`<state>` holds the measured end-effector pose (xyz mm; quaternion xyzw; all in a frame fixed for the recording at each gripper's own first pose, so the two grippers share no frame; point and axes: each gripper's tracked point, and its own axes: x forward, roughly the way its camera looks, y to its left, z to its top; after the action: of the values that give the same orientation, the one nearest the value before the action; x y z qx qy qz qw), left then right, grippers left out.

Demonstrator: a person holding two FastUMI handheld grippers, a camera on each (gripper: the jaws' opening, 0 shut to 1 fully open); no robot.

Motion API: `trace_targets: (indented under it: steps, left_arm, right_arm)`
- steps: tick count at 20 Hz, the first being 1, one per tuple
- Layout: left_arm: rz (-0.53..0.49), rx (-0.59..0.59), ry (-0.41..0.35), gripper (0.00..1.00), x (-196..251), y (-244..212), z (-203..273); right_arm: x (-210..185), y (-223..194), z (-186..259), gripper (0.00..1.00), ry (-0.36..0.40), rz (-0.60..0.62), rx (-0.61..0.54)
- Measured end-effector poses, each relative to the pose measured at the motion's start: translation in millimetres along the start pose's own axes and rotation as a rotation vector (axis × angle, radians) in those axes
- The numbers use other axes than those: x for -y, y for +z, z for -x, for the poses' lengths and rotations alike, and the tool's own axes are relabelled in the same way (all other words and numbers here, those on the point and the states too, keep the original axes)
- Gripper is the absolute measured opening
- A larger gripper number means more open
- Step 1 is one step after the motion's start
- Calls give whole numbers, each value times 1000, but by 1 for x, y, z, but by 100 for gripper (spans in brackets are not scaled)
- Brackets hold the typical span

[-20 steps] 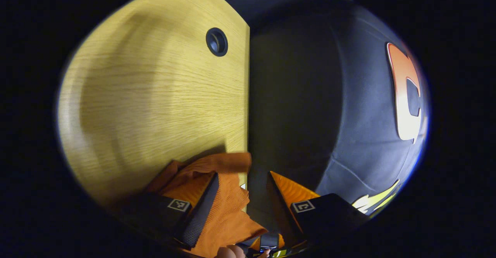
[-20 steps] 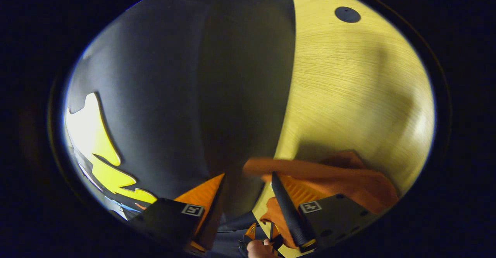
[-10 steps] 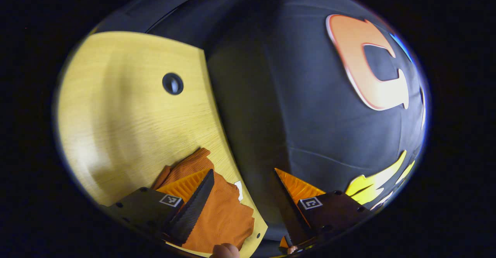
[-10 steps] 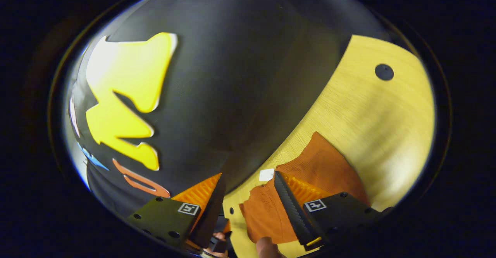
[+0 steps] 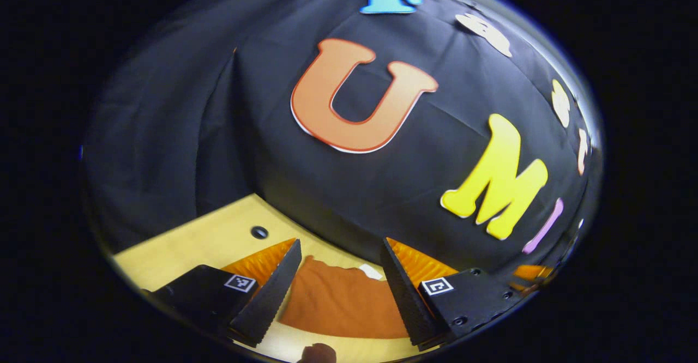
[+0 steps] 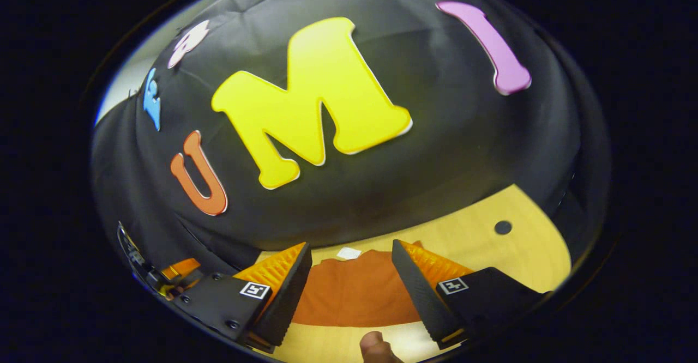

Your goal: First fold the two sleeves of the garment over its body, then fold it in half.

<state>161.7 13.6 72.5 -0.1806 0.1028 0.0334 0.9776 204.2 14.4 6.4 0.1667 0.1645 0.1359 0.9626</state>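
The orange garment (image 5: pixel 338 303) lies flat on the light wooden table (image 5: pixel 185 246) as a compact shape with a white tag (image 5: pixel 371 270) at its far edge. My left gripper (image 5: pixel 341 241) hovers open above its near side, with nothing between the fingers. In the right gripper view the same garment (image 6: pixel 354 292) and its tag (image 6: pixel 349 253) lie beyond my right gripper (image 6: pixel 351 244), which is also open and holds nothing. The left gripper (image 6: pixel 163 276) shows small at the far left of that view.
The booth's black cloth wall (image 5: pixel 218 134) rises just behind the table's far edge. A dark round grommet (image 5: pixel 259 232) sits in the tabletop left of the garment, and another (image 6: pixel 503 227) right of it. A fingertip (image 6: pixel 373 346) shows at the bottom.
Both grippers have swung up and pulled back from the table's edge, off the cloth. They now face the back wall, and the garment lies flat between their open fingers.
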Motion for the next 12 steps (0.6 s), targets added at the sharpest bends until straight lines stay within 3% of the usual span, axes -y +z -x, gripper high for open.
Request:
trace_targets:
  steps: [4,7,10,12]
  left_arm:
    - [-73,-2,-9,94,15,-11,60]
    - [-235,41,-8,95,21,-17,93]
    - [-356,77,-32,94,41,-22,122]
    - [-370,122,-44,94,54,-18,140]
  right_arm:
    - [-3,9,76,96,-112,203,127]
    - [-29,-4,117,95,-110,344,202]
    - [-37,-14,153,94,-125,398,271]
    - [-35,-23,178,94,-148,407,289]
